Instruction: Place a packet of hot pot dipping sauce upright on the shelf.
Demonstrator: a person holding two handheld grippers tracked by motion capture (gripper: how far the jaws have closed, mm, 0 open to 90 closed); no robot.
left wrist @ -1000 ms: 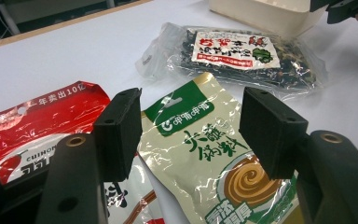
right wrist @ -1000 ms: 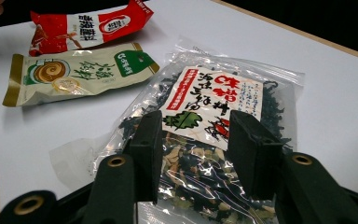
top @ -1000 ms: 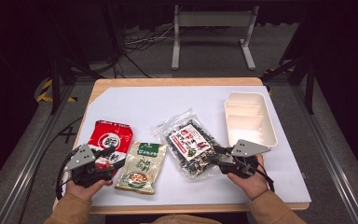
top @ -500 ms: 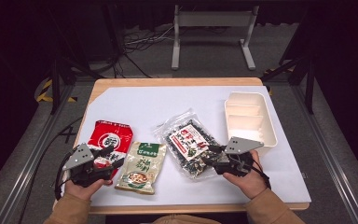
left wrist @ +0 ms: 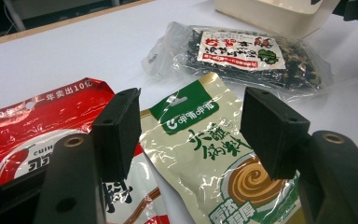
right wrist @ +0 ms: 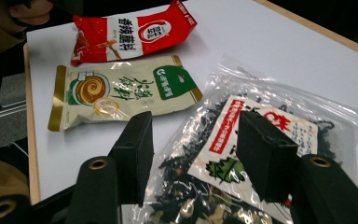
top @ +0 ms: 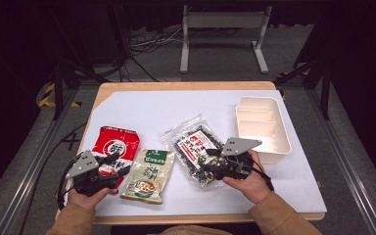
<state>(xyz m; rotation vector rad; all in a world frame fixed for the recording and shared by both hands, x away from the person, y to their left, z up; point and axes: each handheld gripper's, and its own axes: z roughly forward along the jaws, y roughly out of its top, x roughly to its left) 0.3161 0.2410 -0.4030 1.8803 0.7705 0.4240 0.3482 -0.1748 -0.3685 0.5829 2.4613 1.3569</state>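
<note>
White tabletop (top: pixel 176 110) carries three flat pouches in a row along your edge, plus a cream plastic compartment tray (top: pixel 280 128) at about 2 o'clock from the table's centre.

Your right gripper (top: pixel 208 162) sits at 5 o'clock, tips over the near end of the clear plastic bag of dark dried seaweed with a red-and-white label (top: pixel 193 147). Its jaws have just been opening. In the right gripper view they stand apart, the bag (right wrist: pixel 261 140) lies below and between them, and the pads don't press on it. Bag is flat on the table, long axis running 11 to 5 o'clock, just left of the tray and not touching it.

Your left gripper (top: pixel 119 164) is at 7 o'clock, jaws apart, nothing between them. In the left gripper view its left jaw hangs over the glossy red foil pouch with white lettering (left wrist: pixel 28 126), and its right jaw over the beige foil pouch with a green header (left wrist: pixel 200 144). Can't tell whether either pad touches foil.

Red pouch (top: pixel 112 147) lies at 8 o'clock; beige pouch (top: pixel 149 174) is just beside it on the right, edges close or slightly overlapping. Seaweed bag is next to the right, at 5 o'clock, corner near the beige pouch's top.

Tray compartments look bare from the high view.
</note>
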